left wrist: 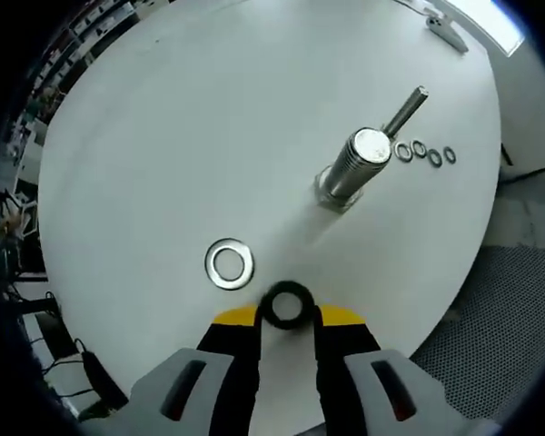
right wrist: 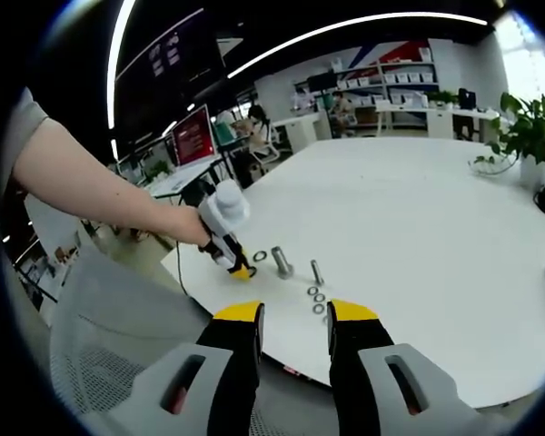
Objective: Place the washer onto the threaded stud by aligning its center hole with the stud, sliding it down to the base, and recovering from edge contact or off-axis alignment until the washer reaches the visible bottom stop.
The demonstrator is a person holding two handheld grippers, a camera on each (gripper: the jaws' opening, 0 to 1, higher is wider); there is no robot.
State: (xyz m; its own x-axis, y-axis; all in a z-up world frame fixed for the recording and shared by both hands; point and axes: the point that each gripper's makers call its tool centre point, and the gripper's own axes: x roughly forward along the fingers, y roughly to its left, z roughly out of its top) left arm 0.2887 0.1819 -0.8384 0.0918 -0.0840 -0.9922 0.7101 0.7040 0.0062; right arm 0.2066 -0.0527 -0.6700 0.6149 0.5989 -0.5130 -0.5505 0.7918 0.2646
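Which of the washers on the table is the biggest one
The large silver washer lying alone just ahead of the left gripper. The small washers sit in a row beside the threaded stud.

Potted plant [right wrist: 527, 136], red-screened monitor [right wrist: 193, 136]

- From your right gripper view, the small washers [right wrist: 317, 299] at 6 o'clock of the stud [right wrist: 282, 262] are too tiny to count.
- Your left gripper [right wrist: 239, 269] hides whatever its jaws hold there.
- A bracket [left wrist: 447, 30] at 1 o'clock is cut off.
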